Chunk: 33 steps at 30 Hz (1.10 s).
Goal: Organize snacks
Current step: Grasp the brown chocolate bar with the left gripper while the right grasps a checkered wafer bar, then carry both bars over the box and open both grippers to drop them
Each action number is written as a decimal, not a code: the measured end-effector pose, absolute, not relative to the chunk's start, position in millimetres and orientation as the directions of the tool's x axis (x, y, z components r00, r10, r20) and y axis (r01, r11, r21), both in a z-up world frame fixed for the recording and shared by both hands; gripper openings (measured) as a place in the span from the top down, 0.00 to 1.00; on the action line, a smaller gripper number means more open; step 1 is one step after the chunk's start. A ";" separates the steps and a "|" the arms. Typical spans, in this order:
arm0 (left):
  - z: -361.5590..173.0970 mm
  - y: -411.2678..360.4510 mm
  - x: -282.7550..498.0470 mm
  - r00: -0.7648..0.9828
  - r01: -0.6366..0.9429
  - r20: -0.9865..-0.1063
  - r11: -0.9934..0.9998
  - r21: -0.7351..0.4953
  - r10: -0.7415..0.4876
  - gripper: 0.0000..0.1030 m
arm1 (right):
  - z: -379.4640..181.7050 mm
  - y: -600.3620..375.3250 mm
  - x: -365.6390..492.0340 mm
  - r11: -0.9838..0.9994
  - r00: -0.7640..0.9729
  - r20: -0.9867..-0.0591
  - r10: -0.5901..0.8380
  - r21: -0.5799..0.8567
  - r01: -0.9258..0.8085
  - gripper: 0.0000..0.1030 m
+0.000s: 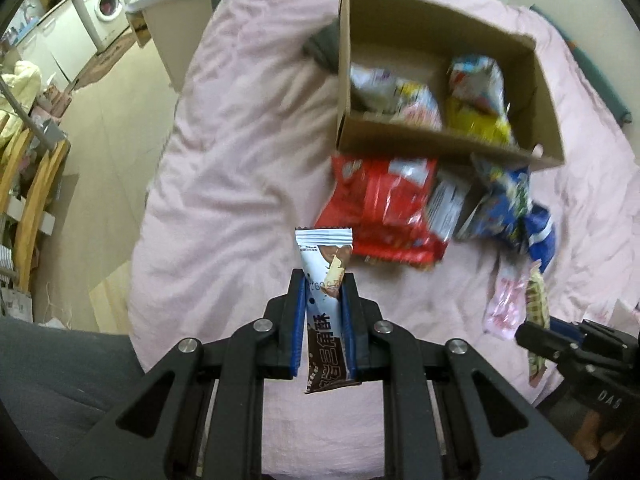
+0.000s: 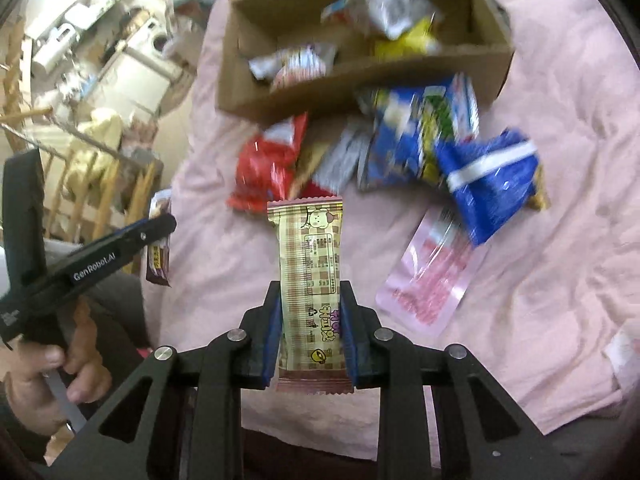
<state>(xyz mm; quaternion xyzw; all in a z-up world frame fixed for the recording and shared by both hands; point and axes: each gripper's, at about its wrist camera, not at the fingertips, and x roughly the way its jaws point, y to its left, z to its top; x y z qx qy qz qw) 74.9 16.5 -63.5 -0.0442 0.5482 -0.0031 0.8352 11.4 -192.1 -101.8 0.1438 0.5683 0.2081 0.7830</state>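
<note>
Nearest the left wrist lens, the left gripper (image 1: 323,280) has its fingers (image 1: 297,320) drawn close together, clamped on the sides of a white and brown chocolate wafer bar (image 1: 325,304). The bar stands upright between the blue pads, its crimped top end poking above the fingertips and its lower end hanging below them.

In the right wrist view, the right gripper (image 2: 309,292) is likewise nearly closed, its fingers (image 2: 272,328) pinching a tan checked snack bar (image 2: 310,280) with a cartoon figure printed near its top. That bar also stands upright, rising well above the fingertips.

Beyond both held bars, loose snacks lie on a pink bedsheet (image 1: 240,152): a red snack bag (image 1: 380,208) lies closest to the left gripper, with a grey and white packet (image 1: 444,204) touching it, then a blue snack bag (image 2: 488,184) and a blue and green printed bag (image 2: 420,132) overlapping each other. A pink translucent packet (image 2: 428,276) lies just right of the tan bar.

Farther back, a cardboard box (image 1: 432,144) sits on the bed, its near wall touching the red bag. Inside it are several packets, among them a yellow one (image 1: 476,120) and silver-white ones (image 1: 380,88), blurred.

A washing machine (image 1: 105,8) stands off the bed at far left.
</note>
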 end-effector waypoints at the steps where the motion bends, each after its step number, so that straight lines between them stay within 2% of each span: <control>1: -57.2 16.3 77.6 0.410 -0.041 -0.910 0.996 -0.082 -0.058 0.87 | -95.2 -195.7 13.7 0.872 0.284 -0.825 0.489 0.461 -0.162 0.73; 20: 7.8 -32.9 148.4 0.504 0.067 -0.857 0.994 -0.085 -0.108 0.87 | -16.3 -223.3 70.0 0.882 0.496 -0.738 0.456 0.450 -0.141 0.73; 33: 2.2 -48.1 189.6 0.501 0.075 -0.856 0.992 -0.103 -0.127 0.87 | -13.4 -260.4 121.9 0.894 0.575 -0.718 0.393 0.446 -0.054 0.73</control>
